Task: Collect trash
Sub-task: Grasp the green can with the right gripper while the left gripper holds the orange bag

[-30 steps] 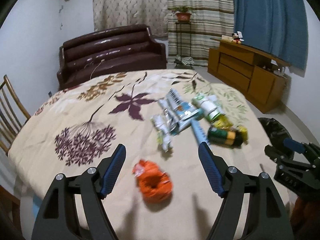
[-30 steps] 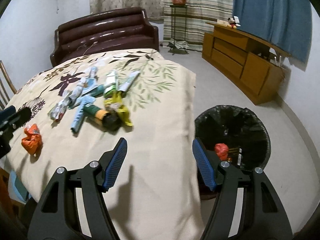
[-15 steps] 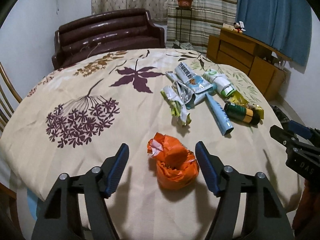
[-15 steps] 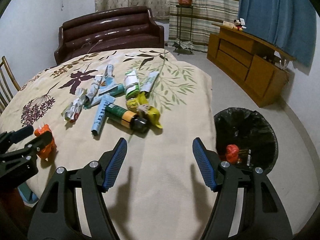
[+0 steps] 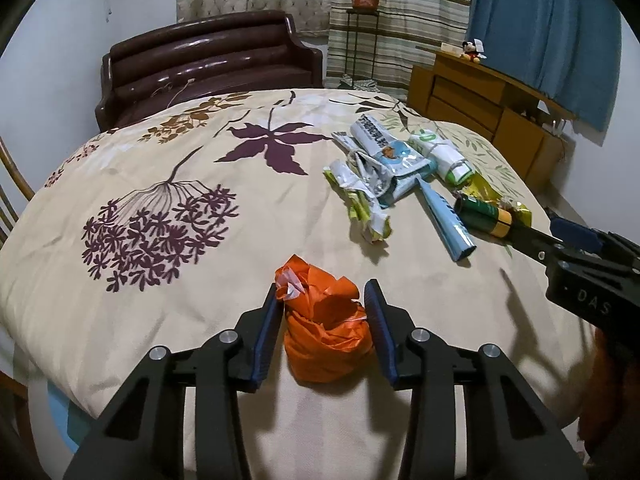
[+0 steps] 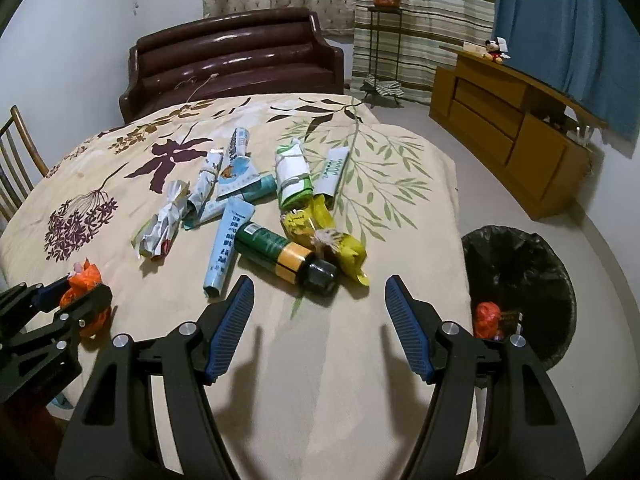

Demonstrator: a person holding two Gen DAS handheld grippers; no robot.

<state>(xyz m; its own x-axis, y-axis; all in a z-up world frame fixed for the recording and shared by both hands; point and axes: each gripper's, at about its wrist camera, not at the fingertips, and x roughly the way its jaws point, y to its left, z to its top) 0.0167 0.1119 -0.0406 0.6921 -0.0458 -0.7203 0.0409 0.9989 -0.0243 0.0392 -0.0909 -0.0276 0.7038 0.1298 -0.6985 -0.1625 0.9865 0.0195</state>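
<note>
Floral cloth [image 5: 152, 184] covers the table; sofa [image 5: 208, 64] and wood cabinet [image 5: 492, 108] sit behind it. Left gripper [image 5: 325, 322] is narrowed round the orange bag [image 5: 326, 336], pads at both flanks; whether they actually bite is hard to call, as the left pad [image 5: 266, 332] may sit just off the plastic. Bag rests on the cloth near the table's front edge. Right gripper [image 6: 318, 322] is spread wide, holding nothing, poised low over bare cloth just short of the green bottle [image 6: 286, 258]. Risks: bag is soft and crumpled, so a squeeze w/ little purchase may catch loose folds only, and it could slide out on the lift or snag the cloth and drag it, shifting the wrapper pile [image 6: 224, 192]. Bottle lies on its side and could roll if nudged. The two tools are close, approx. side by side, so a clash is possible. Views: right cam alone shows the black bin [image 6: 520, 292] on the floor off the table's right side, w/ an orange item already inside; it sees the bag only partly, behind the left tool. Left cam alone shows the pad-to-bag fit.
</note>
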